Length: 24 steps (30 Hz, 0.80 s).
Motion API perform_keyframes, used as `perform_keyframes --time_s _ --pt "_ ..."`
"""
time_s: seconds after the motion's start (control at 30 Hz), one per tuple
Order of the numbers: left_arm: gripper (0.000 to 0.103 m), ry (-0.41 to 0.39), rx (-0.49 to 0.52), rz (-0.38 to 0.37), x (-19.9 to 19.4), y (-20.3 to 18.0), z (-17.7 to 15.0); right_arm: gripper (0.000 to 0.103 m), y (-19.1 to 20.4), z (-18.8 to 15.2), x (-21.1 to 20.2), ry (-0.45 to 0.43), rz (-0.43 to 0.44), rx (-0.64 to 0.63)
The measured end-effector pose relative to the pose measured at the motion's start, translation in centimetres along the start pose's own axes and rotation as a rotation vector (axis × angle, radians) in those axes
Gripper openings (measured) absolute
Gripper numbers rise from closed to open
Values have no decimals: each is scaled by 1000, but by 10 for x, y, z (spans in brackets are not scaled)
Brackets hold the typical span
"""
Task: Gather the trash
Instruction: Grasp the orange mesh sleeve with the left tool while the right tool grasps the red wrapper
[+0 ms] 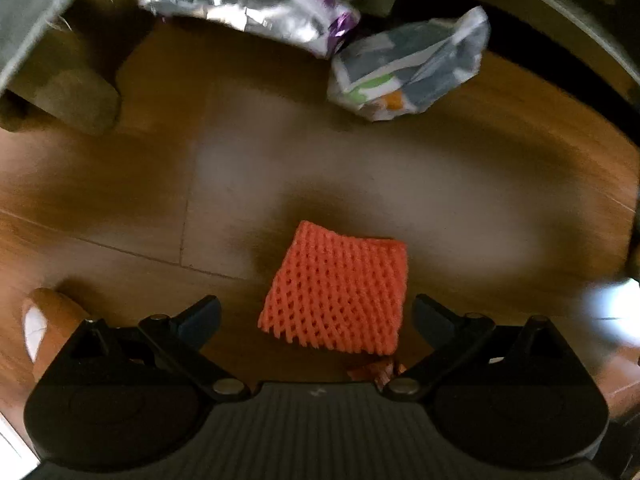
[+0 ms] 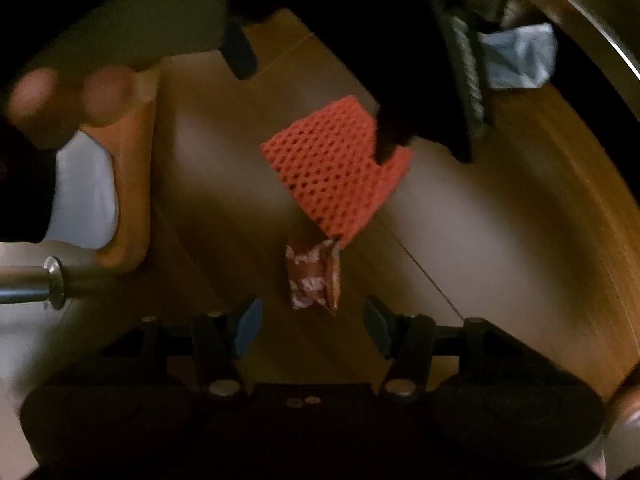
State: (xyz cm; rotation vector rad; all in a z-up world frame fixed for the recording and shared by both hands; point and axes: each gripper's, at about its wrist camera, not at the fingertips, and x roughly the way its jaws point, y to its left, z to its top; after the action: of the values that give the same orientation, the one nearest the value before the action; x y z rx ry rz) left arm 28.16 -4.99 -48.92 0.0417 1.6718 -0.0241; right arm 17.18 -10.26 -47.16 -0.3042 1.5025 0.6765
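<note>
Both grippers hang over the wooden floor (image 1: 120,200), the left gripper (image 1: 316,320) spread wide around the orange foam net (image 1: 336,292), the right gripper (image 2: 312,324) gaping empty just short of the small red-brown wrapper (image 2: 314,276), so each should settle squarely before pinching.

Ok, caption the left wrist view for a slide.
Open left gripper above an orange foam mesh sleeve on wooden floor, crumpled wrappers beyond.

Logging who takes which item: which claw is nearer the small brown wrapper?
Right. The right claw hangs open directly over the wrapper, which lies just ahead of its fingertips. The left claw straddles the orange net instead, the wrapper behind it.
</note>
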Motion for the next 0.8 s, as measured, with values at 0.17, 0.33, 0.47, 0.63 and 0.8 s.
perform_keyframes --time_s 0.17,0.33,0.47,0.63,0.8 --pt "102 -3 30 13 22 -2 5 56 7 1 23 18 3 -14" --pt "101 -13 66 13 35 -6 5 56 8 3 35 15 -14 -9" --pt "101 -21 82 18 40 -11 2 53 10 8 38 3 -34 -21" --pt "94 -24 77 12 44 -11 1 53 16 10 43 -8 -47 -40" --pt "77 -23 49 -26 39 -4 3 49 16 8 43 -22 -82 -58"
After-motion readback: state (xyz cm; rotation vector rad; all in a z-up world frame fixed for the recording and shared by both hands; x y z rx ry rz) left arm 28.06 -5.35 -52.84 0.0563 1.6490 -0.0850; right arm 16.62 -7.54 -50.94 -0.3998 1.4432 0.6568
